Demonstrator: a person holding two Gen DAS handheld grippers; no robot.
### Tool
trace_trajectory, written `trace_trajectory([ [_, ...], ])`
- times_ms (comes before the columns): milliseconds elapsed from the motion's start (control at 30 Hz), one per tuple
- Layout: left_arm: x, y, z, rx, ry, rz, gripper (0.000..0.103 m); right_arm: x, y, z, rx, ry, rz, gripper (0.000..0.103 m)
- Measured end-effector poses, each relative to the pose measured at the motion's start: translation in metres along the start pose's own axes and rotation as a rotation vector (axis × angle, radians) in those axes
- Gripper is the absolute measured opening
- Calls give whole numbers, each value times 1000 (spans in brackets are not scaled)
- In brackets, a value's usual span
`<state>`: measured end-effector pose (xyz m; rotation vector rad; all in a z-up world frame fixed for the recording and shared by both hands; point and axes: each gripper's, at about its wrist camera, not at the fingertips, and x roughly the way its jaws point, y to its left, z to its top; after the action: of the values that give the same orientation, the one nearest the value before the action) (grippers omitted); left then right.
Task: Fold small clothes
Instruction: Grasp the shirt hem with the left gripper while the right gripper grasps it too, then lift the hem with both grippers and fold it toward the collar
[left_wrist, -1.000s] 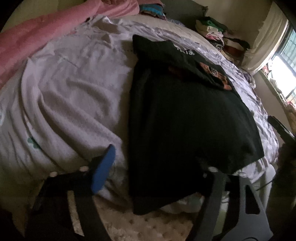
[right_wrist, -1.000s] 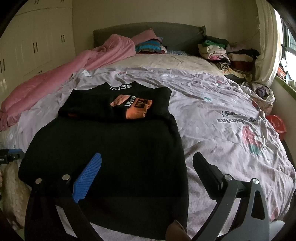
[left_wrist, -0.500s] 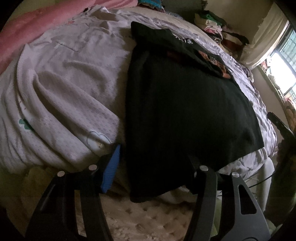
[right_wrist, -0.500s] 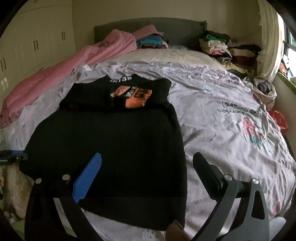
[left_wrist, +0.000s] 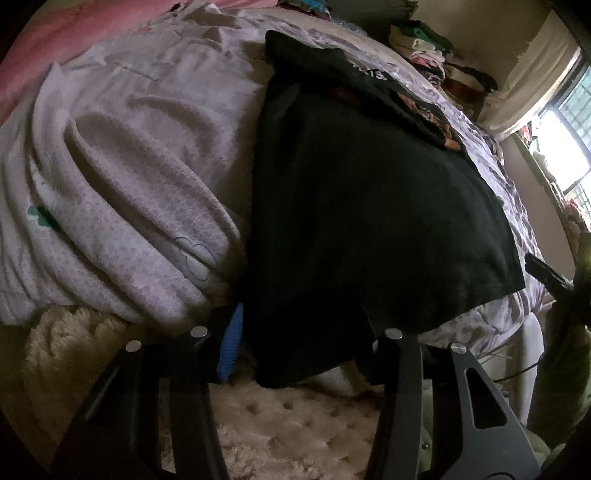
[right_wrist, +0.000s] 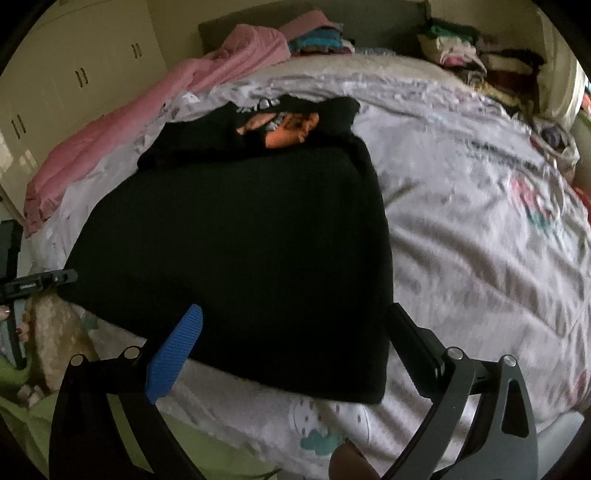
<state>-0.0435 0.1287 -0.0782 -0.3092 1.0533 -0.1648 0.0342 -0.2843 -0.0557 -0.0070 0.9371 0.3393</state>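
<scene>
A black shirt (right_wrist: 236, 236) lies flat on the bed, filling the middle of both pictures. Its top part, with an orange print (right_wrist: 288, 131), is already folded down. The bottom edge hangs a little over the side of the bed.

The shirt looks soft, light and floppy. It will bend and droop when lifted, so I think the best places to grab are the two bottom corners.

The left gripper (left_wrist: 299, 343) is at the bottom of its picture, right at one bottom corner. Its jaws are closing with the corner between them, but I cannot tell if they pinch it yet. The right gripper (right_wrist: 295, 354) sits low in its picture with its jaws spread wide around the other bottom corner, holding nothing.

A wrinkly light sheet (right_wrist: 461, 229) lies under the shirt and could get caught too. A pink blanket (right_wrist: 122, 140) lies at the upper left, and piles of clothes (right_wrist: 465, 55) sit at the upper right, well away.
</scene>
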Motion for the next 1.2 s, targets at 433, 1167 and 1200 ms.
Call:
trace_trajectory([
  [433, 3, -4, -1, 37, 3, 38, 40, 22, -26, -24, 67, 114, 10, 55],
  [1167, -34, -26, 10, 96, -85, 102, 2, -44, -29, 19, 101, -183, 98, 8],
  [1200, -36, -26, 11, 91, -89, 97, 2, -47, -30, 20, 105, -199, 103, 8],
])
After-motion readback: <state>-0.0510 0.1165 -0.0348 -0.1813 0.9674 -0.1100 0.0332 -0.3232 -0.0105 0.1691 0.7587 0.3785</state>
